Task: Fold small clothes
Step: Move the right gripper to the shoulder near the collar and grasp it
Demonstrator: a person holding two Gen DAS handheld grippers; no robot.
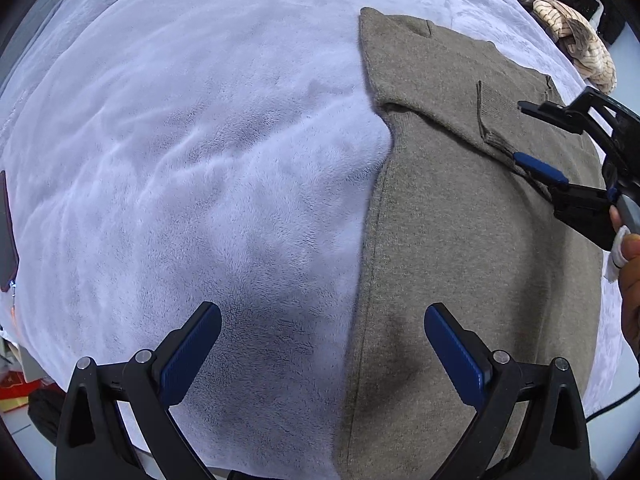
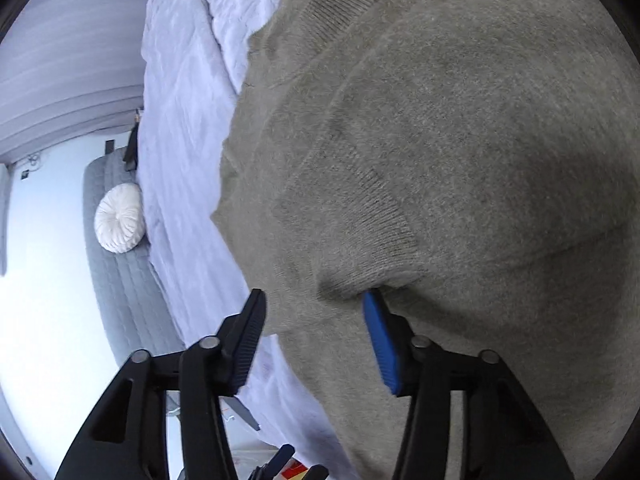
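Observation:
A grey-brown knit sweater (image 1: 460,220) lies flat on a pale lilac fleece blanket (image 1: 180,140), with a sleeve folded across its body. My left gripper (image 1: 322,320) is open and empty, hovering over the sweater's left side edge near the hem. My right gripper (image 2: 314,300) is open; in the left wrist view it (image 1: 520,132) sits at the right, over the folded sleeve's ribbed cuff (image 1: 496,140). Its blue finger (image 2: 380,340) touches the cuff (image 2: 384,220) from below. The sweater (image 2: 460,120) fills most of the right wrist view.
A pile of patterned and dark clothes (image 1: 568,20) lies at the blanket's far right. A round white cushion (image 2: 119,217) rests on a grey quilted bench (image 2: 116,280) beside the bed. Red items lie on the floor (image 1: 12,392) at the lower left.

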